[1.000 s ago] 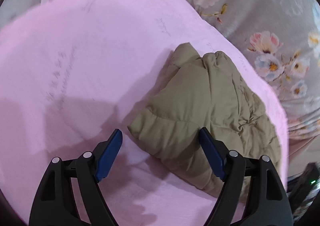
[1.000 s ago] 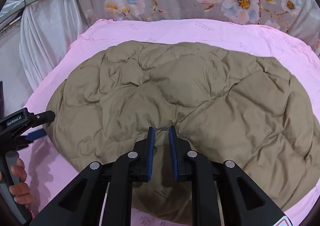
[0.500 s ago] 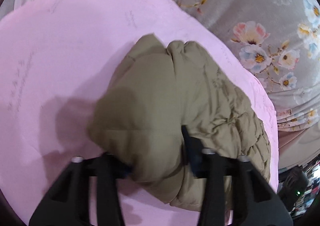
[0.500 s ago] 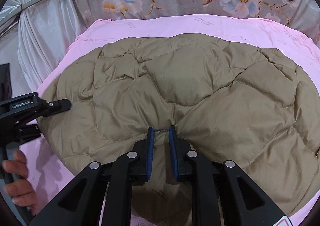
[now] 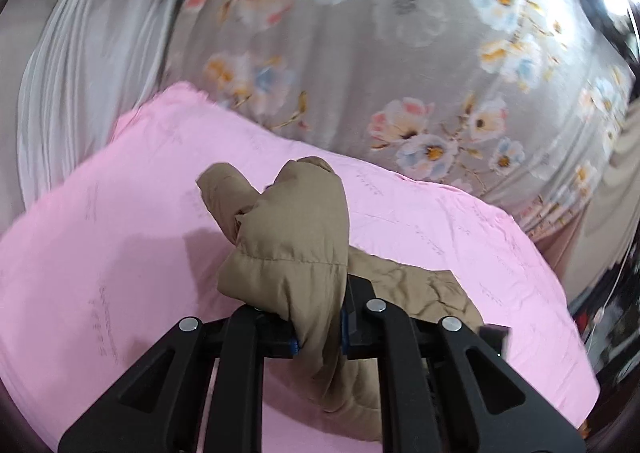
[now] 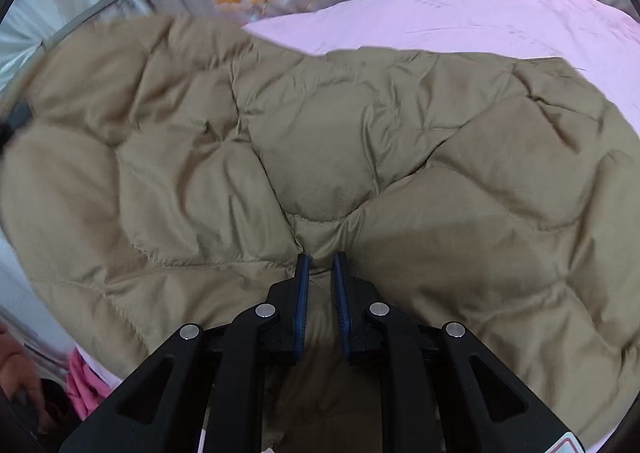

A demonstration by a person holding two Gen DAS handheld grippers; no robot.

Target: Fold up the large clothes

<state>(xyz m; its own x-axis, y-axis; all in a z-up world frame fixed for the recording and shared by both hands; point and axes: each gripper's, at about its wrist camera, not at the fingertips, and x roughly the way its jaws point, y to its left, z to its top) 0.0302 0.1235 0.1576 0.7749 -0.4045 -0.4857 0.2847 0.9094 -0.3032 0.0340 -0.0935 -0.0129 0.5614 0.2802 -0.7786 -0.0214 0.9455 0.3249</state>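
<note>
A grey floral bedspread (image 5: 400, 33) is filling the background, with a pale curtain (image 5: 80, 65) hanging at its left side. A pink sheet (image 5: 120, 253) is lying spread over the bed and is carrying the garment; no box, basket or other container is showing in either view. The tan quilted jacket (image 6: 320, 141) is covering most of that sheet in the right wrist view, its left side rising clear of the bed. The right gripper (image 6: 320, 273) is pinching a seam at the jacket's near edge, its blue pads nearly together with a thin fold of cloth between them. The left gripper (image 5: 320, 329) has just been closing its jaws and is now clamping a puffy end of the jacket (image 5: 288, 237), which is bulging upward above the pink sheet. Part of a person's hand (image 6: 20, 377) is showing at the lower left edge.
</note>
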